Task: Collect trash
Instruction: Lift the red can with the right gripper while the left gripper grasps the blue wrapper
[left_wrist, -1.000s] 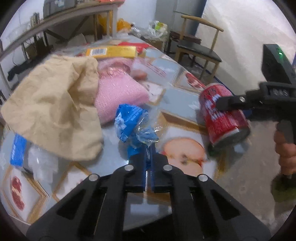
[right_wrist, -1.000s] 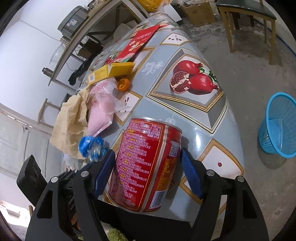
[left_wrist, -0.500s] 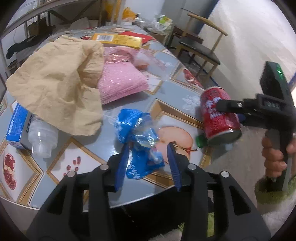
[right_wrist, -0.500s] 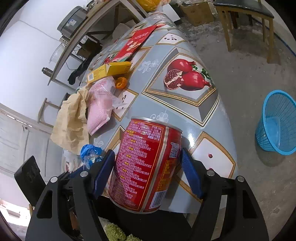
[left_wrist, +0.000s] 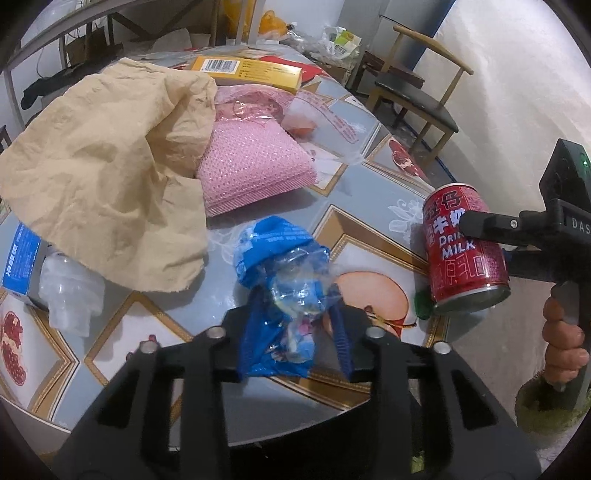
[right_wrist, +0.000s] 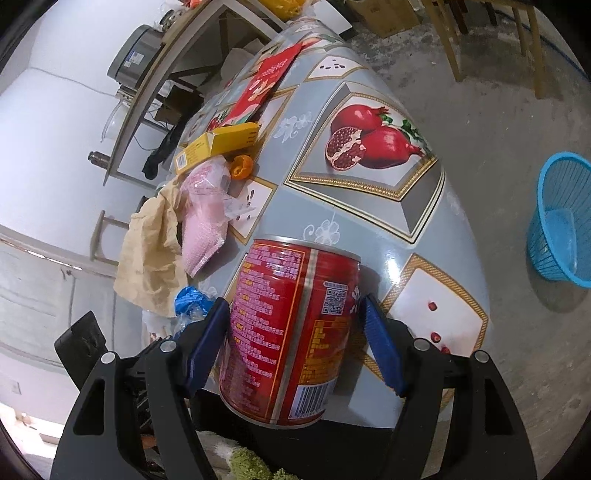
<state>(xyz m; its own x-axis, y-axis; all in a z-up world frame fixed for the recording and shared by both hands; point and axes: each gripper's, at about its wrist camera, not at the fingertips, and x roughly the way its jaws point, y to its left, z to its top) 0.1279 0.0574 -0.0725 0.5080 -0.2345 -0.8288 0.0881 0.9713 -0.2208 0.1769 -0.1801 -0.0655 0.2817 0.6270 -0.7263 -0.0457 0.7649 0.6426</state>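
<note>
A crumpled blue and clear plastic wrapper (left_wrist: 280, 280) lies near the front edge of the fruit-print table (left_wrist: 369, 206). My left gripper (left_wrist: 295, 321) straddles it and its jaws are closing. The blue pads (left_wrist: 340, 332) touch the wrapper on both sides, and the wrapper hides the left fingertip. My right gripper (right_wrist: 291, 347) is shut on a red milk-drink can (right_wrist: 288, 332), held tilted at the table's right edge. In the left wrist view the can (left_wrist: 461, 254) shows with one black finger (left_wrist: 487, 225) across it and a person's hand (left_wrist: 561, 347) on the handle.
A tan paper bag (left_wrist: 103, 166), a pink packet (left_wrist: 251, 166), a yellow box (left_wrist: 251, 70), a clear plastic cup (left_wrist: 70, 295) and a blue box (left_wrist: 20, 258) lie on the table. A blue basket (right_wrist: 561, 218) stands on the floor to the right. A wooden chair (left_wrist: 413, 96) stands behind.
My left gripper went from shut at the wrapper's near tip to open, moved forward around the wrapper, and has narrowed onto it. The right gripper still holds the can.
</note>
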